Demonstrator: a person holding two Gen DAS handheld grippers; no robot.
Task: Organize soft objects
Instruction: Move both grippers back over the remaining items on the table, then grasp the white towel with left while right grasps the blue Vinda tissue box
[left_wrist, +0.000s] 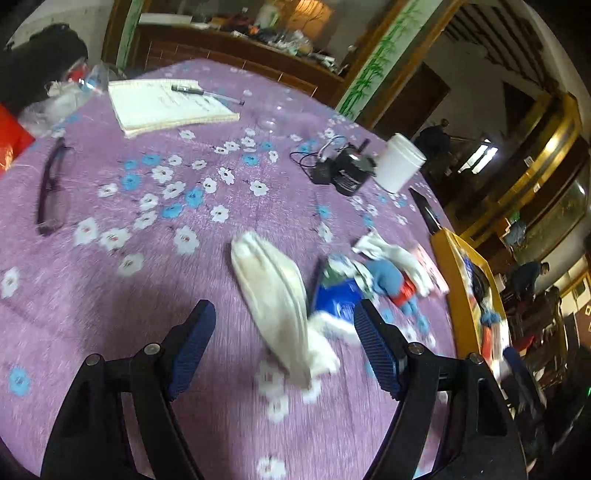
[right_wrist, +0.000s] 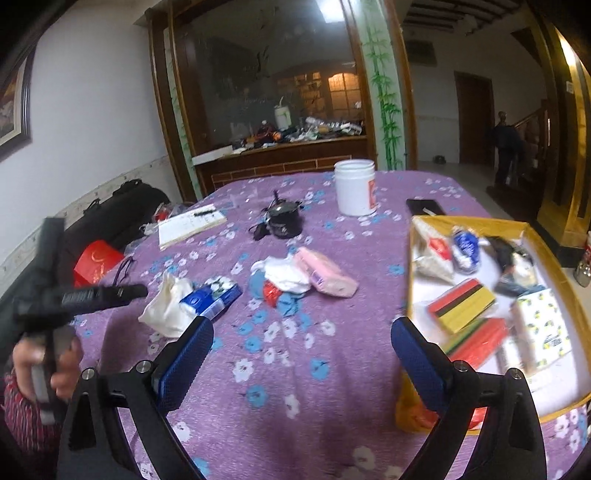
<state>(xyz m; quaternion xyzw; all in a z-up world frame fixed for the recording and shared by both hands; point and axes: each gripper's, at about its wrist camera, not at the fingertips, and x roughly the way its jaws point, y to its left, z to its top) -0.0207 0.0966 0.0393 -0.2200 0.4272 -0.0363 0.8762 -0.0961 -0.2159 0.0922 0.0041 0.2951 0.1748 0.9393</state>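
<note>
My left gripper (left_wrist: 284, 332) is open and low over the purple flowered tablecloth (left_wrist: 110, 295). A white cloth pouch (left_wrist: 273, 291) lies on the cloth between its fingers, untouched. To its right are a blue tissue pack (left_wrist: 336, 299), a blue cloth (left_wrist: 384, 277) and a white cloth (left_wrist: 391, 254). My right gripper (right_wrist: 303, 350) is open with nothing between its fingers. Ahead of it lie the white pouch (right_wrist: 170, 306), blue tissue pack (right_wrist: 214, 295), white cloth (right_wrist: 288, 275), blue cloth (right_wrist: 284, 302) and a pink pack (right_wrist: 328, 277). A yellow box (right_wrist: 480, 221) on the right holds sponges and tissue packs.
A white jar (right_wrist: 354, 186), black pot (right_wrist: 284, 221), notebook with pen (right_wrist: 192, 223) and phone (right_wrist: 424, 206) stand further back. Glasses (left_wrist: 51, 188) lie at the left. A red bag (right_wrist: 96, 264) and black bag (right_wrist: 122, 210) sit off the left edge. A hand (right_wrist: 44, 365) holds the other gripper.
</note>
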